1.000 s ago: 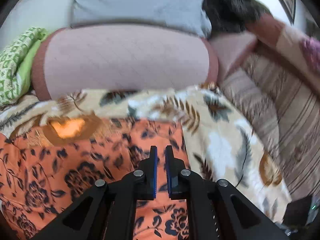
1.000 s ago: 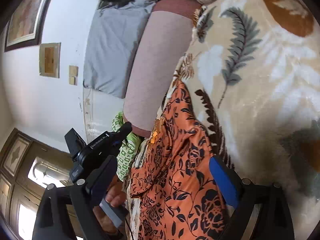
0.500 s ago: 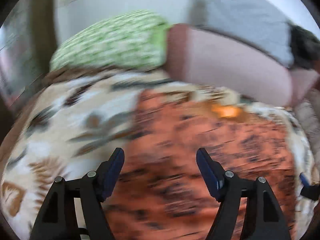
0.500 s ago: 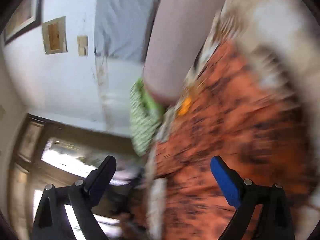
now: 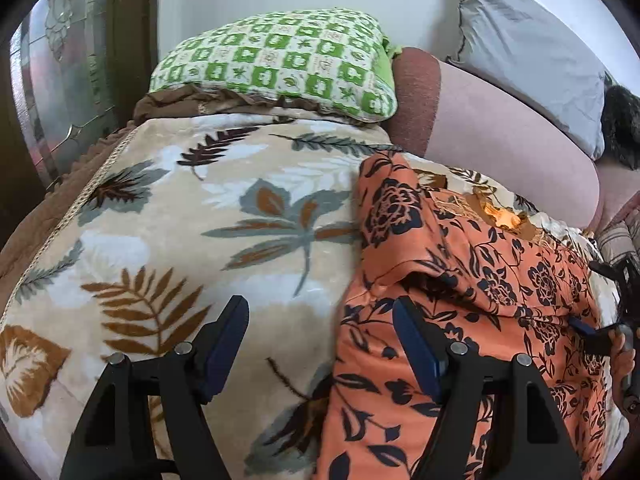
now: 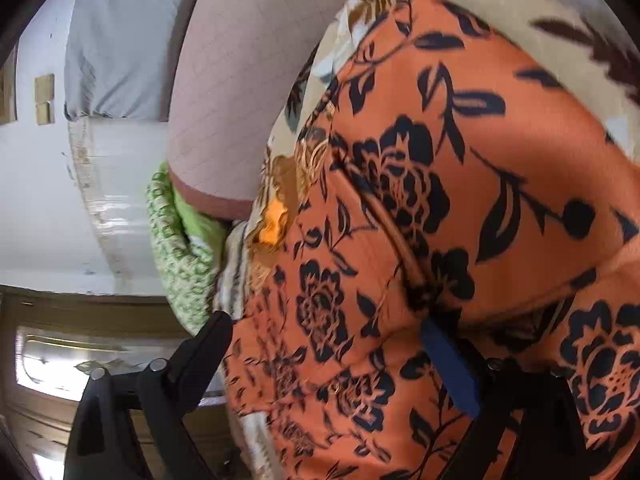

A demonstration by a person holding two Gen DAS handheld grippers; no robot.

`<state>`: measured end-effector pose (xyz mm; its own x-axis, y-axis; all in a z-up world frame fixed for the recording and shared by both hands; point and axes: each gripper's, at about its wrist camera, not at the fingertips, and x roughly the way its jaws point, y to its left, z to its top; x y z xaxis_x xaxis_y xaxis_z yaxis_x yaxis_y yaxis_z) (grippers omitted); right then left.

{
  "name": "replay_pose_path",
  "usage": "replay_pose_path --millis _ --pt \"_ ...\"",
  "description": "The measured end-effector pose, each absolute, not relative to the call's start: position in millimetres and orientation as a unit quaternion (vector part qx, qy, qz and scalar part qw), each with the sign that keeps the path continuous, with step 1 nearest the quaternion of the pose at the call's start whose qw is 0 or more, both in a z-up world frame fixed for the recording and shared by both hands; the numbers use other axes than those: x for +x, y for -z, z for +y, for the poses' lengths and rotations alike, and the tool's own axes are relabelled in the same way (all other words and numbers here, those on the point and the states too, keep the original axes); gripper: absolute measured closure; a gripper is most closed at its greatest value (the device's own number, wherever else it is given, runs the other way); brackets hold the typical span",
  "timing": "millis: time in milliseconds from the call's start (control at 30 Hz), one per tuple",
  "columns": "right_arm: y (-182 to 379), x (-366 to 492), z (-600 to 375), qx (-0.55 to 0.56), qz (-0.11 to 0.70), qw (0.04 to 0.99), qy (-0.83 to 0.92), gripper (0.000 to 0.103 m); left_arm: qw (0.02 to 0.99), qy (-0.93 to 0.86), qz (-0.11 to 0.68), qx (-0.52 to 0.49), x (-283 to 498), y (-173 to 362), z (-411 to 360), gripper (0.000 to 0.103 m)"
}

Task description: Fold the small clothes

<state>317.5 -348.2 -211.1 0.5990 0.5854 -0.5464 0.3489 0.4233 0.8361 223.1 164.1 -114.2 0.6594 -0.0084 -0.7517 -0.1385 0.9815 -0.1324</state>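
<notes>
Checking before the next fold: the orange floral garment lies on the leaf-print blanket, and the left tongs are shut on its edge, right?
Not quite. The left wrist view shows the left tongs open, gripping nothing. The orange floral garment does lie on the leaf-print blanket.

No readable text, label, brand, number or sign appears in either view.

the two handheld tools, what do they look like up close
Both are matte black, angular frames. The left tool and right tool each carry two tapering fingers lined with dark blue pads, joined to the frame by round silver bolts. No cables, markings or sleeves show.
</notes>
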Motion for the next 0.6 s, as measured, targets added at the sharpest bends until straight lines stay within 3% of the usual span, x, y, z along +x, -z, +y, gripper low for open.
replay_pose_path --millis 33,67,100,133,167,333,533,600 --pt "210.0 321.7 -346.6 0.515 0.449 0.727 -0.065 0.013 0.907 -0.033 0.412 -0.084 226.6 115.2 160.6 0.028" --pt "209.1 325.7 -344.6 0.502 0.457 0.732 -0.052 0.032 0.906 -0.034 0.415 -0.078 231.0 117.2 156.6 0.028" --pt "209.9 329.9 -343.3 0.488 0.471 0.734 -0.04 0.061 0.904 -0.034 0.42 -0.075 234.6 119.1 153.8 0.028" --pt "210.3 331.7 -341.9 0.483 0.479 0.733 -0.035 0.083 0.901 -0.028 0.427 -0.071 239.7 121.9 149.9 0.028" --pt "209.9 333.7 -340.7 0.474 0.486 0.734 -0.027 0.095 0.899 -0.024 0.433 -0.066 243.8 124.4 145.9 0.028" --pt "181.1 342.6 -332.2 0.42 0.473 0.774 -0.033 0.095 0.893 -0.005 0.448 -0.03 262.8 132.3 123.1 0.028" --pt "98.6 330.1 -331.0 0.329 0.401 0.854 -0.041 0.095 0.878 0.001 0.478 -0.01 279.8 150.3 107.1 0.028" --pt "101.2 322.2 -340.3 0.299 0.405 0.864 -0.018 0.095 0.878 -0.003 0.478 -0.015 278.7 151.9 108.2 0.028"
